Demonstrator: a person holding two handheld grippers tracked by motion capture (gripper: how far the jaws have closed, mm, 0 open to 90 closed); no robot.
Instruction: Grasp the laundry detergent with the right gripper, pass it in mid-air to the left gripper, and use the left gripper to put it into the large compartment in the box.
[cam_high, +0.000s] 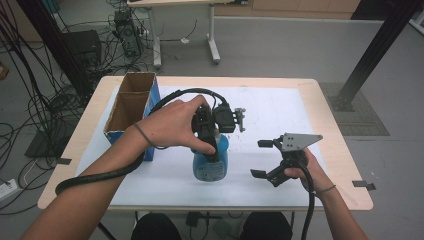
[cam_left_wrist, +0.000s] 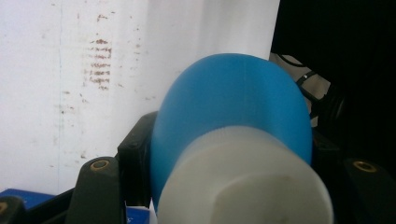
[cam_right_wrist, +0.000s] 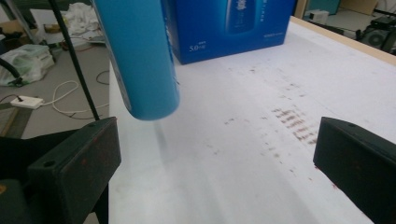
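Tongs (cam_high: 214, 150) in your left hand clamp the blue bottle (cam_high: 211, 162) above the tabletop (cam_high: 280, 107); your right tongs (cam_high: 265, 159) gape apart, holding nothing.

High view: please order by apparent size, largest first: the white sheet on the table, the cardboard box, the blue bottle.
1. White sheet.
2. Cardboard box.
3. Blue bottle, partly hidden by the left gripper shut on it.

Black claws (cam_high: 266, 159), grey plate (cam_high: 299, 141), thick black cables (cam_high: 100, 175), wrist bands (cam_high: 141, 136).
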